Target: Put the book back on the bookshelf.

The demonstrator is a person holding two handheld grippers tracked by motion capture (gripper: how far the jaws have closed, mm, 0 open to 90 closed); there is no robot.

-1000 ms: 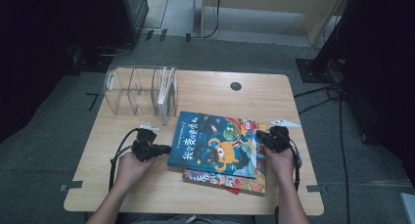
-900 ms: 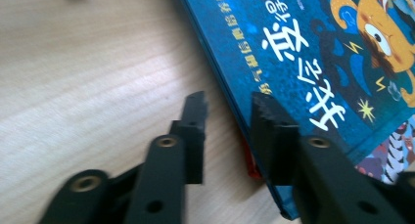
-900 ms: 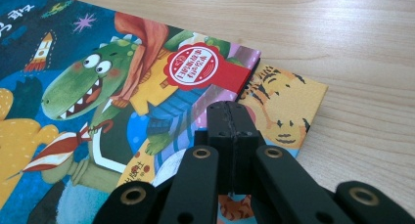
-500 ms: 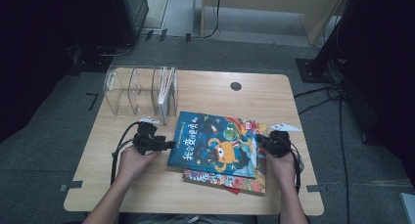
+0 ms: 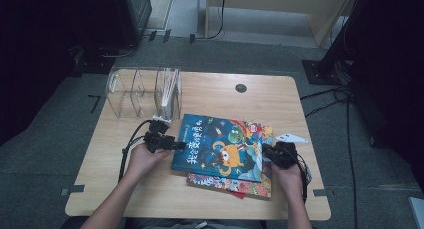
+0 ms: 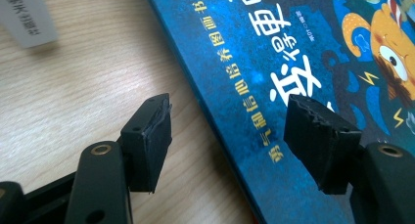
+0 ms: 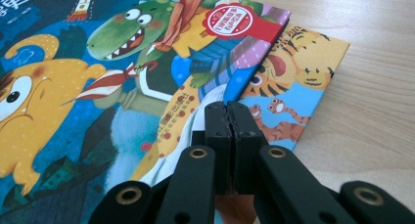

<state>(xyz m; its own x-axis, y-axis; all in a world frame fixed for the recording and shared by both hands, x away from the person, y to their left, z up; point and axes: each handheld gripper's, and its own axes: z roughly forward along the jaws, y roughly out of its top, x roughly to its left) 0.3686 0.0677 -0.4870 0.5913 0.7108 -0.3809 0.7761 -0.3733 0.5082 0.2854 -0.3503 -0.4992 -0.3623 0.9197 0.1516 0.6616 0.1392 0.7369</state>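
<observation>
Your left gripper (image 5: 172,145) stood at the spine edge of the blue picture book (image 5: 225,149), toward the left side of the table (image 5: 210,86). Its jaws had just been opening, and in the left gripper view they stood wide apart (image 6: 227,136), one over bare wood and the other over the blue cover (image 6: 313,62), with the book's edge running between them; neither pad pressed on it. Your right gripper (image 5: 274,154) was at the book's opposite edge, nearer the table's right side. In the right gripper view its jaws were pressed together (image 7: 228,121) at the edge of the cover (image 7: 122,77), though you could not tell whether any page was pinched between them. The blue book lay flat, stacked on a tiger-cover book (image 7: 293,77), toward the table's near edge. A clear plastic rack (image 5: 142,91) stood at the far left corner.
</observation>
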